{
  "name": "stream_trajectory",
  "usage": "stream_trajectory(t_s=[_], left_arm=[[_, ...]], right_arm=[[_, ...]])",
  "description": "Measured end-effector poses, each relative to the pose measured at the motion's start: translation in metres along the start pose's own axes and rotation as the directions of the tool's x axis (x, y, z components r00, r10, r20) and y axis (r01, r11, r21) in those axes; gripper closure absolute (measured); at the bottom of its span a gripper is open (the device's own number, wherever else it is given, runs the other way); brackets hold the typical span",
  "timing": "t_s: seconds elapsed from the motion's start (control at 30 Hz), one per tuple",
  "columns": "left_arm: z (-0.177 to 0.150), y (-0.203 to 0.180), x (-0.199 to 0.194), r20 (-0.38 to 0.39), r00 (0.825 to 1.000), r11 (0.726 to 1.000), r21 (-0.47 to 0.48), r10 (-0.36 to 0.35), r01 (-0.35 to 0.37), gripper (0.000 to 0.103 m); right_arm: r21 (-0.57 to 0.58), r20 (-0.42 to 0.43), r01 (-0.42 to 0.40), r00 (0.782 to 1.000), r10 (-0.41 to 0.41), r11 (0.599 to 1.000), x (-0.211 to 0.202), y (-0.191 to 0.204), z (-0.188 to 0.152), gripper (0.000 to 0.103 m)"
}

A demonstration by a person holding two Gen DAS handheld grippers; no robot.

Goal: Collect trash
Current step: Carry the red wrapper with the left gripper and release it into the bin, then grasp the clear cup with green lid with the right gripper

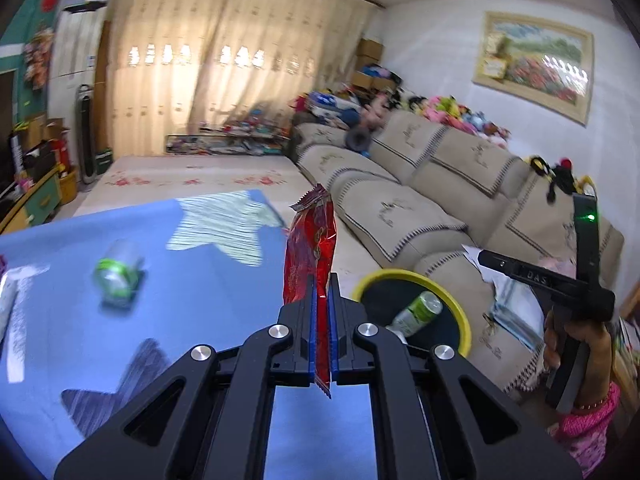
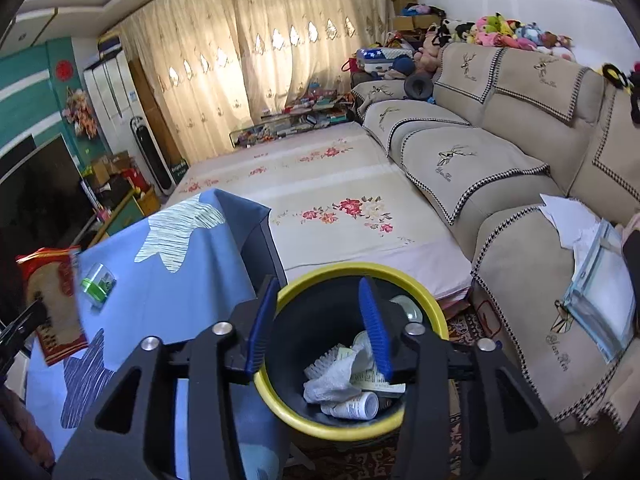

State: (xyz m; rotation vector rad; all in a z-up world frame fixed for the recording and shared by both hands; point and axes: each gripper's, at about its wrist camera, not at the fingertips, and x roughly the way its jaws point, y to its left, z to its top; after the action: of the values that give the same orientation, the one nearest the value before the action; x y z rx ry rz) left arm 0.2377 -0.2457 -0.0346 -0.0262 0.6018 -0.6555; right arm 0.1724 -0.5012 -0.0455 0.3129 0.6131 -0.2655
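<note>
Above the blue tabletop (image 1: 120, 360), the left gripper (image 1: 323, 300) has its jaws pinching a light, crinkly, slippery red wrapper (image 1: 310, 256) near its lower end, while the right gripper (image 2: 316, 320) hangs spread and empty over the bin (image 2: 340, 428).

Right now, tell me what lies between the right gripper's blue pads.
Nothing is held there. In the right wrist view the open right gripper frames the yellow-rimmed black trash bin below, with crumpled white paper inside.
</note>
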Motion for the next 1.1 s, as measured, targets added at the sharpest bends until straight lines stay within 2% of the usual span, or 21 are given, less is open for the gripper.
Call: stream_trajectory(t_s=[0.13, 0.27, 0.4, 0.67, 0.73, 0.77, 0.8, 0.87, 1.0, 1.1], left_arm=[[0.005, -0.040, 0.033, -0.068, 0.996, 0.996, 0.060, -0.060, 0.064, 0.098], [0.004, -0.082, 0.073, -0.147, 0.983, 0.984, 0.122, -0.114, 0.132, 0.098], [-0.002, -0.126, 0.121, -0.250, 0.955, 0.968, 0.154, -0.158, 0.200, 0.098], [-0.022, -0.180, 0.209, -0.422, 0.897, 0.958, 0.177, -0.135, 0.227, 0.097], [-0.025, -0.186, 0.224, -0.436, 0.893, 0.960, 0.185, -0.113, 0.212, 0.096], [-0.027, -0.187, 0.229, -0.440, 0.893, 0.961, 0.192, -0.098, 0.200, 0.085], [-0.027, -0.189, 0.234, -0.446, 0.891, 0.962, 0.199, -0.082, 0.188, 0.065], [-0.029, -0.191, 0.238, -0.441, 0.896, 0.963, 0.209, -0.060, 0.167, 0.039], [-0.024, -0.184, 0.226, -0.412, 0.909, 0.967, 0.195, -0.068, 0.161, 0.037], [-0.014, -0.166, 0.197, -0.352, 0.933, 0.974, 0.171, -0.079, 0.146, 0.031]], right_arm=[[0.021, 0.037, 0.058, 0.998, -0.058, 0.998, -0.026, -0.019, -0.023, 0.054], [0.020, 0.045, 0.140, 0.989, -0.141, 0.990, -0.041, -0.036, -0.042, 0.051], [0.044, 0.036, 0.210, 0.977, -0.211, 0.977, -0.048, -0.060, -0.055, 0.050], [0.123, -0.001, 0.234, 0.972, -0.236, 0.964, -0.047, -0.107, -0.074, 0.049], [0.133, -0.007, 0.233, 0.972, -0.234, 0.963, -0.047, -0.112, -0.077, 0.049], [0.138, -0.009, 0.231, 0.973, -0.232, 0.963, -0.047, -0.113, -0.077, 0.049], [0.144, -0.010, 0.227, 0.974, -0.228, 0.963, -0.047, -0.115, -0.078, 0.049], [0.150, -0.012, 0.224, 0.974, -0.225, 0.963, -0.047, -0.117, -0.078, 0.049], [0.156, -0.012, 0.219, 0.975, -0.220, 0.963, -0.049, -0.120, -0.078, 0.046], [0.155, -0.010, 0.210, 0.977, -0.212, 0.965, -0.049, -0.116, -0.078, 0.045]])
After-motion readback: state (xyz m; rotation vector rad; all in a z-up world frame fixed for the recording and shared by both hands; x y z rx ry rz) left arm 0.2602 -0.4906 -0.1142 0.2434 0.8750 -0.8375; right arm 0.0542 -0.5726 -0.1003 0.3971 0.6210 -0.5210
